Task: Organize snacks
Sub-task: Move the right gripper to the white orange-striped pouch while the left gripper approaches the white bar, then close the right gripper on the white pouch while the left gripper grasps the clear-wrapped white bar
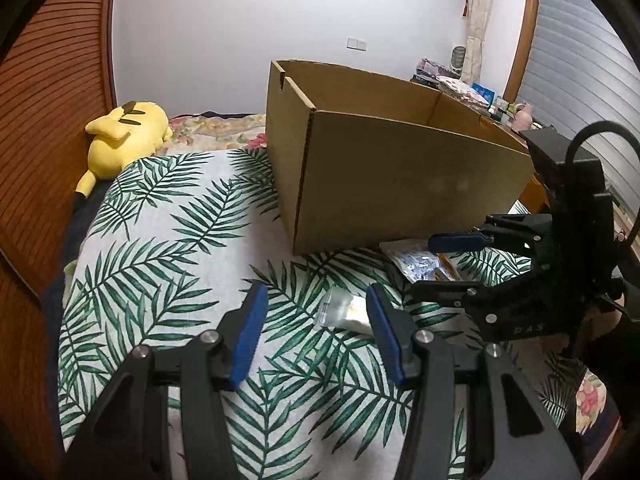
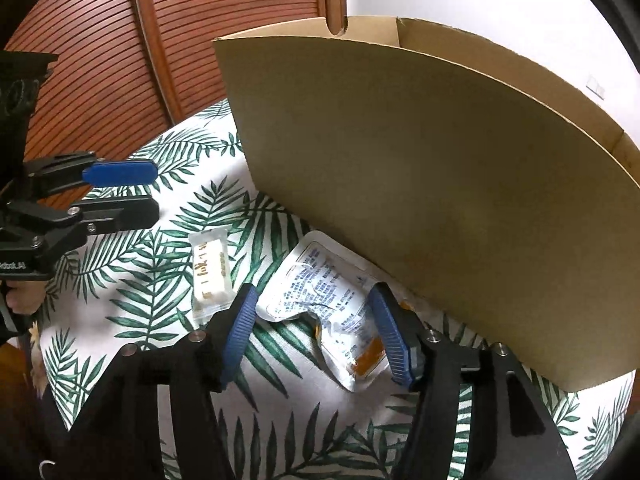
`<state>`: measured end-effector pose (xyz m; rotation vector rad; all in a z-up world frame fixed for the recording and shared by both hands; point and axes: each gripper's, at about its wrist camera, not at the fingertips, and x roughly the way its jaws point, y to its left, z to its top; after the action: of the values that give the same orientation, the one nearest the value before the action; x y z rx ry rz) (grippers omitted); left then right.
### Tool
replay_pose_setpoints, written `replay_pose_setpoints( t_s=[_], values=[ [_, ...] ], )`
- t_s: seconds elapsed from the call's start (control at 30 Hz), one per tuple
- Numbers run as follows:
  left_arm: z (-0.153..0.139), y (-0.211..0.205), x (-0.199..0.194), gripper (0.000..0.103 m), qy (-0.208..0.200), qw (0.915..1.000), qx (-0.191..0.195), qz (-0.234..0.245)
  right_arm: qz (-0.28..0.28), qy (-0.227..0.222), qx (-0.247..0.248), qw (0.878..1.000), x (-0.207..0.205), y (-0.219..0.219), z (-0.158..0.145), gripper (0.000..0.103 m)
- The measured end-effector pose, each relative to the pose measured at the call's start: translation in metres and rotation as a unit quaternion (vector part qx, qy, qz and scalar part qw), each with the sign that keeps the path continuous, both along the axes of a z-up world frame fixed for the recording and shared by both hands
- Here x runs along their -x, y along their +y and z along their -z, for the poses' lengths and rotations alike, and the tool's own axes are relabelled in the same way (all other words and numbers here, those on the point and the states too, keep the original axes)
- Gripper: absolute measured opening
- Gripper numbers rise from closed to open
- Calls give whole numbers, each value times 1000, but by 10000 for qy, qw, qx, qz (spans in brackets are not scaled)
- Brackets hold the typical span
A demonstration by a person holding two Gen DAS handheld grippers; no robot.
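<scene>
An open cardboard box [image 1: 400,172] stands on a leaf-print cloth; it also fills the right wrist view [image 2: 440,184]. A small clear packet with a pale bar [image 1: 348,312] lies just ahead of my left gripper [image 1: 314,308], which is open and empty above the cloth. The same packet shows in the right wrist view [image 2: 210,270]. A larger white printed pouch [image 2: 328,300] lies by the box's near wall, between the jaws of my open right gripper [image 2: 312,312]. The pouch [image 1: 416,260] and the right gripper [image 1: 436,268] also show in the left wrist view.
The leaf-print cloth [image 1: 168,264] covers a bed. A yellow plush toy [image 1: 124,136] lies at the far left by a wooden slatted panel [image 1: 52,100]. A cluttered table [image 1: 460,84] stands behind the box. The left gripper [image 2: 120,192] shows at the left of the right wrist view.
</scene>
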<state>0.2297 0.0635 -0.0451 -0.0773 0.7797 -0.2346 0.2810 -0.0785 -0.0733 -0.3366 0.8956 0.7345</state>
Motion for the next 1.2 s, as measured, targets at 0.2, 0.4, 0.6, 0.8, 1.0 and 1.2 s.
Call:
replay_pose_setpoints(
  t_s=[0.2,0.4,0.6,0.8,1.0,1.2],
  values=[
    [1,3,3,51,10,10000,15,-23,-230,-214,365,9988,7,4,8,64],
    [2,5,2,51,37,10000,60,-52,-301,-64,266,9992,8,-8,9,70],
    [4,2,2,51,49,10000,67,-23,-379,98,211,9990,21,-14,6,70],
    [6,-4,3,51,95,10000,19,23,-384,304,-71,9988,32,-24,0,69],
    [5,-5,5,51,99,9999,14,41,-326,192,-292,9989,39,-39,-19,69],
    [6,-5,6,51,117,9999,14,56,-352,28,67,9994,44,-42,-14,69]
  ],
)
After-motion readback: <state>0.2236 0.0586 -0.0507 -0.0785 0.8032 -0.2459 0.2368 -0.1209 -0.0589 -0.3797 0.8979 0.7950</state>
